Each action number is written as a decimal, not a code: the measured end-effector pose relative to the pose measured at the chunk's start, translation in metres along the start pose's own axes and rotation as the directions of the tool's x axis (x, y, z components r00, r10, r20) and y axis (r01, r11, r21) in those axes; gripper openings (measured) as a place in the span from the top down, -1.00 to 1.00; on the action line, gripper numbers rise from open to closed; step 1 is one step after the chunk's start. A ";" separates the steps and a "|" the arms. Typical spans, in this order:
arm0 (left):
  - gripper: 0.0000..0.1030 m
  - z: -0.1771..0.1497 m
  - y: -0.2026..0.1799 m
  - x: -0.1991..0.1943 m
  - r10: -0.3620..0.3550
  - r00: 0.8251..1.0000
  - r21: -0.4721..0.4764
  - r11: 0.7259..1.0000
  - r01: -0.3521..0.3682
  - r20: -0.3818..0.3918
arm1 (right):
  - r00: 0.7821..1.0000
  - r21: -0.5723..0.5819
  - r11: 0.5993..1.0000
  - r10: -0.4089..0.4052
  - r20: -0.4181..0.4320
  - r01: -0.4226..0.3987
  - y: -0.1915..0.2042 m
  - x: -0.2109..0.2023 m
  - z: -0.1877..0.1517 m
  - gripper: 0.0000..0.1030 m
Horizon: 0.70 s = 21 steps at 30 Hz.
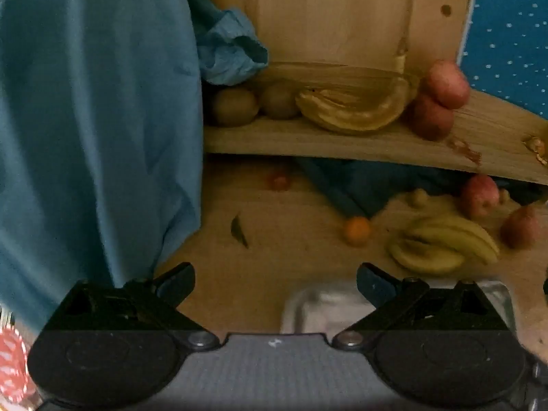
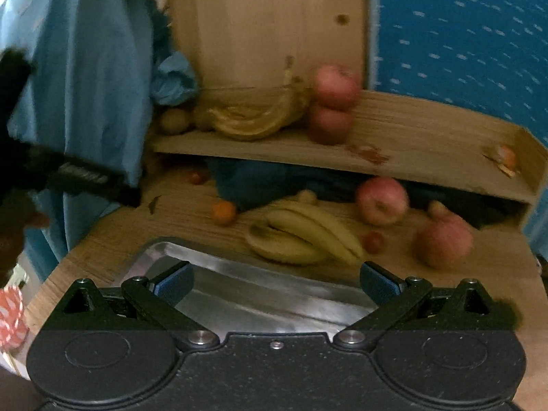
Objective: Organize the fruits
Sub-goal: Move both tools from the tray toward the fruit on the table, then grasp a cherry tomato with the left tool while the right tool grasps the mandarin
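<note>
Yellow bananas (image 2: 304, 236) lie on the wooden table beyond a metal tray (image 2: 260, 294). Near them sit an orange (image 2: 224, 213), a red apple (image 2: 382, 200), a pomegranate (image 2: 443, 239) and a small red fruit (image 2: 373, 241). On the shelf above rest two stacked apples (image 2: 334, 102), a browned banana bunch (image 2: 253, 120) and kiwis (image 2: 174, 120). My right gripper (image 2: 275, 282) stands open over the tray, holding nothing. My left gripper (image 1: 275, 282) is open too, above the table left of the tray (image 1: 325, 308), with the bananas (image 1: 441, 243) and orange (image 1: 357, 230) ahead to the right.
A blue cloth (image 1: 96, 130) hangs at the left and drapes under the wooden shelf (image 1: 342, 140). A leaf (image 1: 239, 230) and a small red fruit (image 1: 279, 181) lie on the table. An orange (image 2: 506, 157) sits at the shelf's right end. A red-patterned object (image 2: 10, 311) is at lower left.
</note>
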<state>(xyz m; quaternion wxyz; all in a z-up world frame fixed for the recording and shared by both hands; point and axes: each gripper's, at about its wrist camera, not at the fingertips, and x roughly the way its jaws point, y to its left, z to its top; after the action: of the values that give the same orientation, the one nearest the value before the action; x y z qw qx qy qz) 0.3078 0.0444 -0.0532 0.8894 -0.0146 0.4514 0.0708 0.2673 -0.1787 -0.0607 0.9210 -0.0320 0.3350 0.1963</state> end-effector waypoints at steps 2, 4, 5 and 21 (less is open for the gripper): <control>-0.99 0.012 0.008 0.017 -0.013 1.000 0.024 1.000 0.013 0.001 | 1.000 -0.041 0.999 0.000 -0.004 0.000 0.014 0.014 0.007 -0.99; -0.99 0.023 0.015 0.036 -0.020 1.000 0.051 0.999 0.020 0.000 | 1.000 -0.075 0.997 -0.007 -0.012 0.006 0.026 0.029 0.014 -0.99; -0.99 0.027 0.017 0.044 -0.022 1.000 0.059 0.998 0.023 -0.002 | 1.000 -0.090 0.996 -0.011 -0.018 0.009 0.031 0.035 0.017 -0.99; -0.99 0.059 0.020 0.119 -0.114 0.993 0.137 0.984 0.117 -0.029 | 0.996 -0.189 0.982 0.006 -0.093 -0.024 0.072 0.115 0.050 -0.81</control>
<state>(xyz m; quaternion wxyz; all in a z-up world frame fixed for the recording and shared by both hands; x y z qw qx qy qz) 0.4215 0.0829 -0.1135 0.8862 0.0205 0.4627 -0.0125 0.3503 -0.0636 -0.0897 0.8959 -0.1260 0.3570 0.2326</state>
